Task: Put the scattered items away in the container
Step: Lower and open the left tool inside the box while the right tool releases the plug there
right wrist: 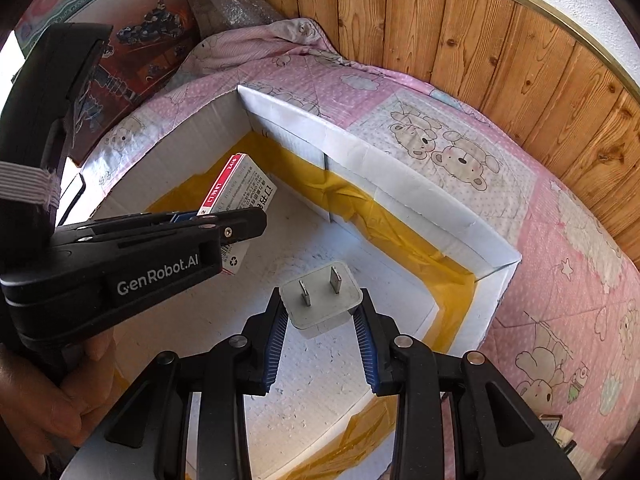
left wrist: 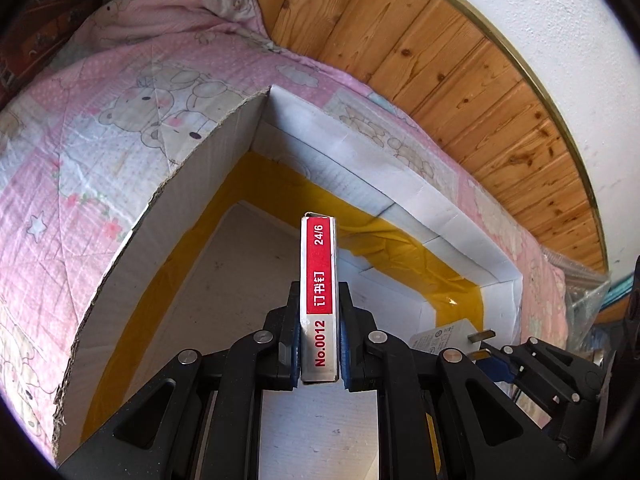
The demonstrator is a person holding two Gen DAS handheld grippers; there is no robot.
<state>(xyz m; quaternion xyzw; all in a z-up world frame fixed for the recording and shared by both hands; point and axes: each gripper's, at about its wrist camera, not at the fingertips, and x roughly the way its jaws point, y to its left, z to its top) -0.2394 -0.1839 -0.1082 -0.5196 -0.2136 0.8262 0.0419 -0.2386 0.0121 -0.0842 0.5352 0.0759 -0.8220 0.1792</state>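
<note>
Both hands hang over the open cardboard box (right wrist: 420,196) on the bed. The left gripper (left wrist: 320,320) has its jaws clamped on the staple box (left wrist: 319,280); the right gripper (right wrist: 322,320) pinches the white charger plug (right wrist: 320,300). Neither is dropped in yet, and the box floor looks bare.

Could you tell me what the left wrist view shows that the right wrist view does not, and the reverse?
Only the left wrist view shows the staple box's red spine reading No.0012 and 24/6, clamped in the left hand-held gripper.

Only the right wrist view shows the toy carton behind the quilt, the person's hand, and the prongs face-on.

Both show the staple box, the white plug adapter pinched by the right hand-held gripper, the white cardboard box with yellow tape, the pink quilt and the wood panelling.
</note>
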